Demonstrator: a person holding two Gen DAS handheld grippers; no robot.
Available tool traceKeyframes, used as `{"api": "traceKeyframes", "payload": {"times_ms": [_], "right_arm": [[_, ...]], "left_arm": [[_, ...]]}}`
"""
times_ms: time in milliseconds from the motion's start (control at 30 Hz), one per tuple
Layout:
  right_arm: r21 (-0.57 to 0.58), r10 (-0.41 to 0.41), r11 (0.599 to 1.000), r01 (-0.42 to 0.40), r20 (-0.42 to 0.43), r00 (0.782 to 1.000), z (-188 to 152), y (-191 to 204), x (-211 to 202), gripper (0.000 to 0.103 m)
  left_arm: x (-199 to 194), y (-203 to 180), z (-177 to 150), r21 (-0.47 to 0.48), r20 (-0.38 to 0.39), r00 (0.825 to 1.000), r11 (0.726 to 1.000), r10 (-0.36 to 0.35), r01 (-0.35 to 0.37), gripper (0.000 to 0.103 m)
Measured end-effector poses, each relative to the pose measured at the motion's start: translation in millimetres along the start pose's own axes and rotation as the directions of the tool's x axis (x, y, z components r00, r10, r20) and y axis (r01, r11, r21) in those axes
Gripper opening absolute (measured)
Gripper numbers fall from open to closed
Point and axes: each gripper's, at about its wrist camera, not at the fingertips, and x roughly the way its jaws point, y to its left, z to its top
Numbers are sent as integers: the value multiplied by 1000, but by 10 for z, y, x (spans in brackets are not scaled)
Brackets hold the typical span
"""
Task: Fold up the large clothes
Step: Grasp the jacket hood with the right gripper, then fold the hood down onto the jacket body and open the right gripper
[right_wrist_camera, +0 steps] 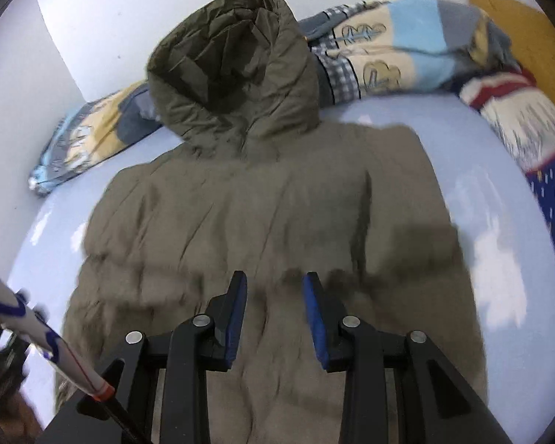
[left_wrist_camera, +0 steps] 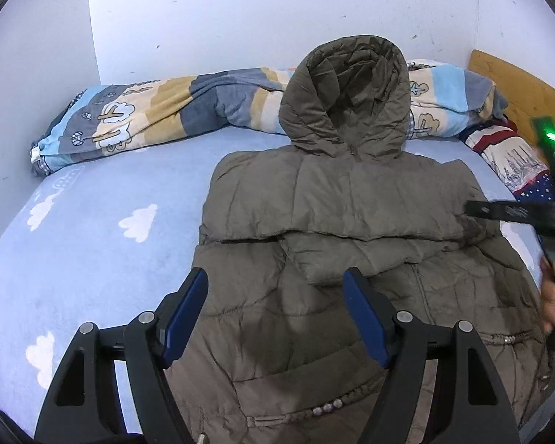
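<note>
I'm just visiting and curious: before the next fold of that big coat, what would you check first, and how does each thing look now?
1. Coat lies flat on the bed, hood towards the wall: ok.
2. Both sleeves already folded across the chest: ok.
3. Left gripper free, its fingers wide apart above the coat, holding nothing: ok.
4. Right gripper free, a gap between its fingers, no cloth in it: ok.
5. Rolled blanket clear of the coat: not ok, the hood rests against it.
6. Coat's hem lying straight: cannot tell, out of view.
</note>
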Motion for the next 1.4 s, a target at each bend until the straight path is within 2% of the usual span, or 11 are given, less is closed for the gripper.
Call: {"api": "traceKeyframes", "payload": {"times_ms": [200, 300, 433, 500, 600, 833, 967, 1133, 1200, 1233, 1400], "right_arm": [[32, -29, 999, 35, -157, 987, 202, -177, 676, 35], [43, -10, 999, 18, -181, 984, 257, -214, 661, 35], [25, 82, 996, -81, -51, 995, 763, -180, 136, 35], [-16, 58, 998, -58, 30, 998, 1071, -162, -75, 35], [-39, -3, 999, 8, 131, 991, 1684, -166, -226, 48], [-29, -68, 997, 76, 214, 974, 2722, -60, 149, 50], [-45, -124, 990, 136, 207, 970, 3054, -16, 554, 50], [-33, -160, 984, 172, 231, 960, 3229, 14, 865, 60], [-51, -178, 980, 194, 225, 958, 3187, 18, 966, 48], [-57, -132, 987, 148, 224, 966, 3132, 5, 979, 10], [-64, -65, 994, 88, 297, 953, 2751, 37, 577, 5]], "left_arm": [[101, -37, -20, 25, -11, 1000, 1000, 2, -2, 74], [103, -58, -59, 47, 5, 1000, 999, -9, 9, 74], [91, -70, -126, 68, 20, 999, 997, -32, 30, 74], [89, -70, -144, 75, 23, 999, 996, -48, 46, 74], [95, -71, -170, 94, 26, 999, 995, -41, 39, 74], [209, 116, -245, 106, 8, 999, 994, -32, 31, 74], [312, 245, -278, 100, -15, 1000, 995, -14, 15, 74], [353, 324, -251, 28, -45, 996, 996, -78, 79, 74], [319, 305, -250, 32, -35, 997, 997, -73, 74, 74], [287, 289, -242, 38, -26, 997, 997, -68, 69, 74], [133, 227, -163, 33, 9, 996, 996, -84, 84, 74]]}}
